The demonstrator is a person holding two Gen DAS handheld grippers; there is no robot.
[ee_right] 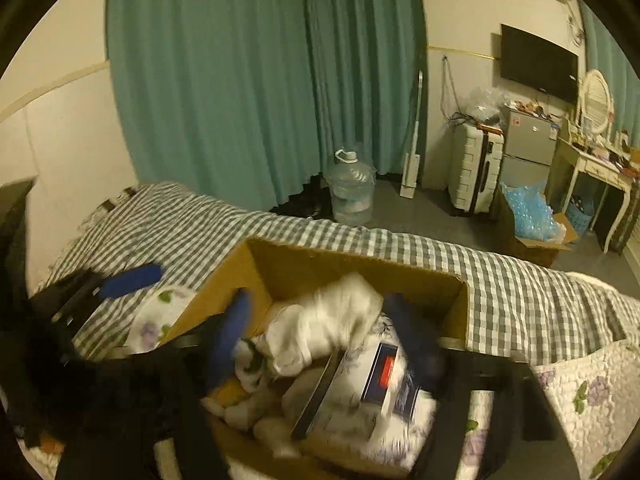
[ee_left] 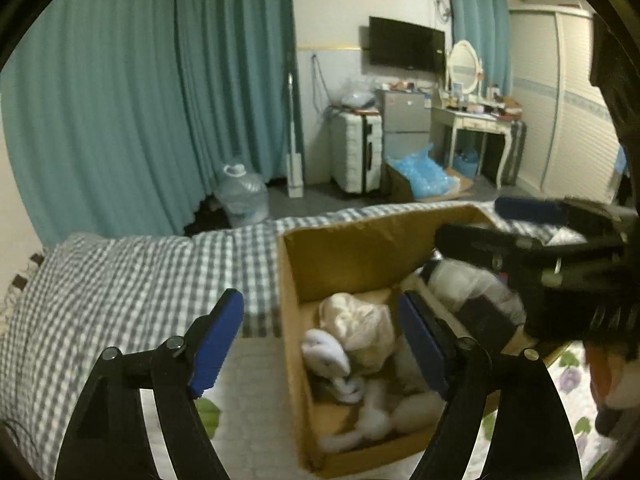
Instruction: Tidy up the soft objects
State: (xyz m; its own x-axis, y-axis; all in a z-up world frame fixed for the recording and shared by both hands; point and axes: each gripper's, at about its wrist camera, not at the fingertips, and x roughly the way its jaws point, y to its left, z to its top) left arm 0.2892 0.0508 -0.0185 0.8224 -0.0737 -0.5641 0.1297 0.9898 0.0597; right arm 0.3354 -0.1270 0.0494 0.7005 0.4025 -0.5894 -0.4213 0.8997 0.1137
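An open cardboard box (ee_left: 344, 256) stands on the bed, holding several soft white and cream items (ee_left: 356, 328). My left gripper (ee_left: 320, 340) is open and empty, its fingers straddling the box's left wall. My right gripper (ee_right: 320, 344) is open above the box (ee_right: 320, 260), blurred, with a white soft bundle (ee_right: 320, 328) lying between its fingers; it also shows in the left wrist view (ee_left: 520, 232) at the box's right side. A tissue pack (ee_right: 384, 384) lies in the box. The left gripper's blue finger (ee_right: 132, 276) shows at the left in the right wrist view.
A grey checked blanket (ee_left: 120, 272) covers the bed, with a flowered quilt (ee_right: 580, 396) near me. On the floor beyond are a water jug (ee_left: 242, 196), a suitcase (ee_left: 356, 156), a box of blue bags (ee_left: 420, 178) and a dressing table (ee_left: 472, 120).
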